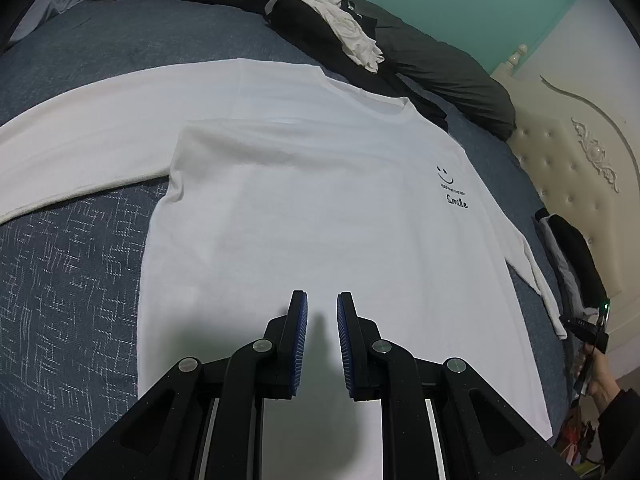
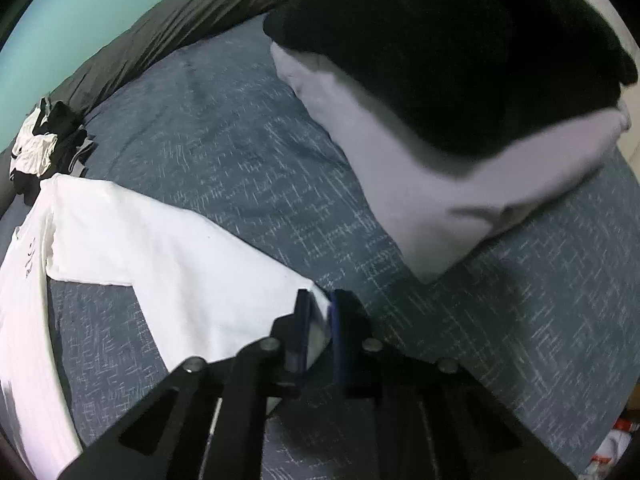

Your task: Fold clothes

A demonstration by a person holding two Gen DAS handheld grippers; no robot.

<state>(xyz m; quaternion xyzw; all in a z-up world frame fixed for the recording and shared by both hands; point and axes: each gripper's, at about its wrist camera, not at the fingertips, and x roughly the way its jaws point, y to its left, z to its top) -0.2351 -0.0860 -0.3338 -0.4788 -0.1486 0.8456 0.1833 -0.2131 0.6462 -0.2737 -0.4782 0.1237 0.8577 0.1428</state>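
A white long-sleeved shirt [image 1: 320, 208] lies face up and spread flat on the blue-grey bedspread [image 1: 72, 280], its small smile print [image 1: 454, 192] showing on the chest. Nothing on it looks folded yet: the body is smooth and one sleeve [image 1: 80, 132] stretches straight out to the side. I'd say this garment is at its very first fold.

The right gripper [image 2: 318, 312] has the cuff end of the other sleeve [image 2: 180, 260] between its blue pads, jaws nearly together and pinching the cloth, so bringing that sleeve in over the body seems to be the step in hand. The left gripper [image 1: 322, 320] hovers above the lower part of the shirt with a narrow gap between its fingers and nothing in it.

Some work looks already done: by the cream headboard [image 1: 568, 168] sits a pile of two folded pieces, a black one [image 2: 460, 52] on top of a pale one [image 2: 420, 184]. Still waiting is one rumpled heap of black and white clothes [image 1: 320, 16] at the far side, against a dark bolster [image 1: 440, 72]; how many garments it holds I cannot tell.

So: one shirt in progress, two folded, one heap left, two grippers.
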